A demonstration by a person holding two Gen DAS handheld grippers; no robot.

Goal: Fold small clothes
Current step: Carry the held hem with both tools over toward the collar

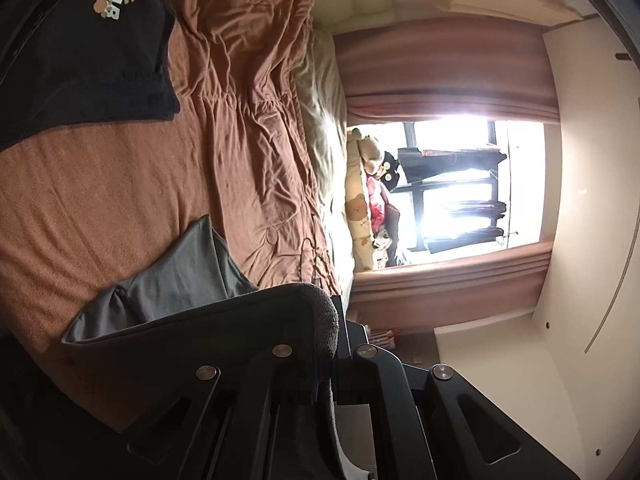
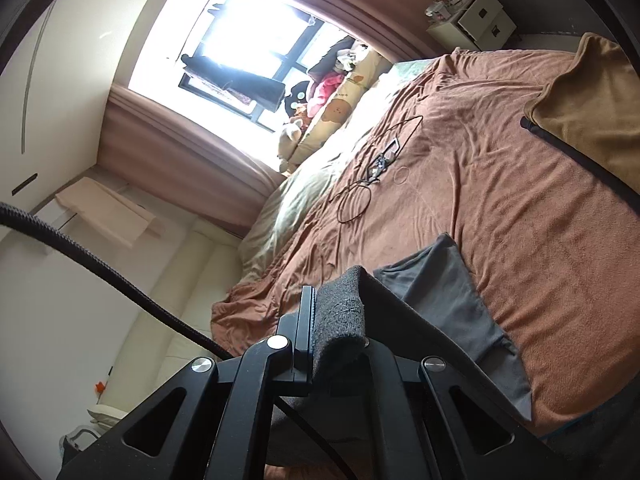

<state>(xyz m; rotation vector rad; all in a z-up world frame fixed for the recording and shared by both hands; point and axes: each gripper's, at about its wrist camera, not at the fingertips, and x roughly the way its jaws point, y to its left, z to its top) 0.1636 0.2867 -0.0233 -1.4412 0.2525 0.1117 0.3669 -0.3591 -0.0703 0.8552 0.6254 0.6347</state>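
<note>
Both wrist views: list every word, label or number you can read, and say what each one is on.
"SLAB" or "SLAR", last letter uncertain, in pale letters with paw prints: on the black garment lying on the brown bedspread, left wrist view.
Pillow by the window: bear pictures only, no text.
White bedside cabinet: marks too small to read.
Nothing else is legible.

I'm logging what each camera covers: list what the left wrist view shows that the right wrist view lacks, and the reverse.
Only the left wrist view shows the black garment with a printed logo lying on the bed, toward the top left.

Only the right wrist view shows the thin black cord and glasses-like item on the bedspread, the tan blanket, the white bedside cabinet and a thick black cable.

Both show the brown bedspread, the bright window, the curtains, and the grey garment, pinched at an edge by each tool: left tool, right tool.
</note>
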